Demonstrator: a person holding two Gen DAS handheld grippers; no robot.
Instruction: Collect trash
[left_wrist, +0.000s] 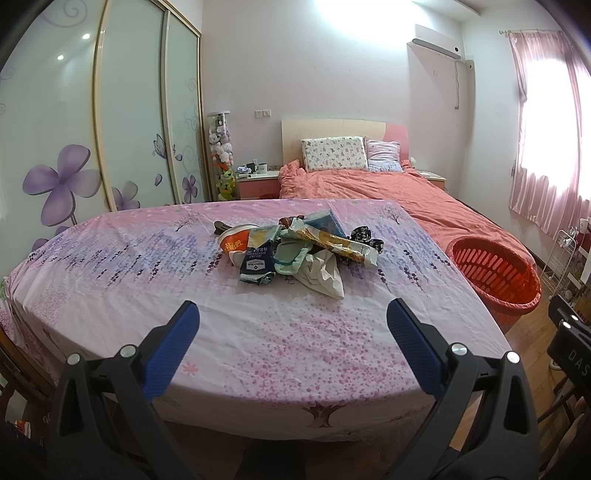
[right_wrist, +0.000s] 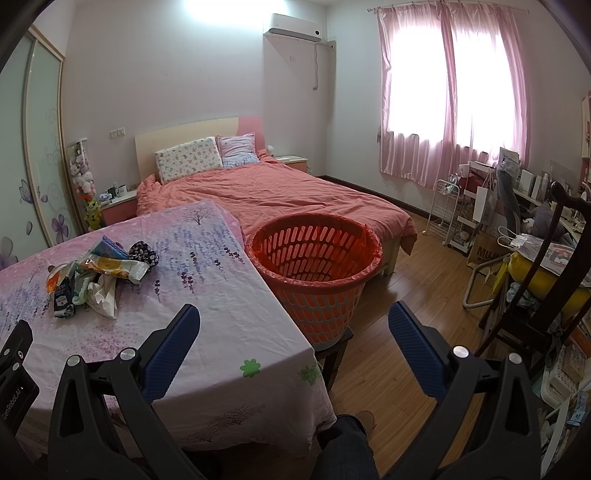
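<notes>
A pile of trash (left_wrist: 295, 251) lies on the table with the pink flowered cloth (left_wrist: 147, 258): crumpled wrappers, a dark blue packet (left_wrist: 256, 264), an orange cup and white paper. The pile also shows in the right wrist view (right_wrist: 96, 273). An orange slatted basket (right_wrist: 314, 254) lined with a red bag stands at the table's right edge; it shows in the left wrist view (left_wrist: 495, 277) too. My left gripper (left_wrist: 293, 328) is open and empty, short of the pile. My right gripper (right_wrist: 293, 328) is open and empty, over the table's right corner, near the basket.
A bed with a salmon cover (right_wrist: 266, 188) stands behind the table. A wardrobe with sliding doors (left_wrist: 110, 110) is at the left. A dark wooden chair (right_wrist: 543, 280), a white rack (right_wrist: 447, 210) and a cluttered desk stand at the right on the wooden floor (right_wrist: 406, 295).
</notes>
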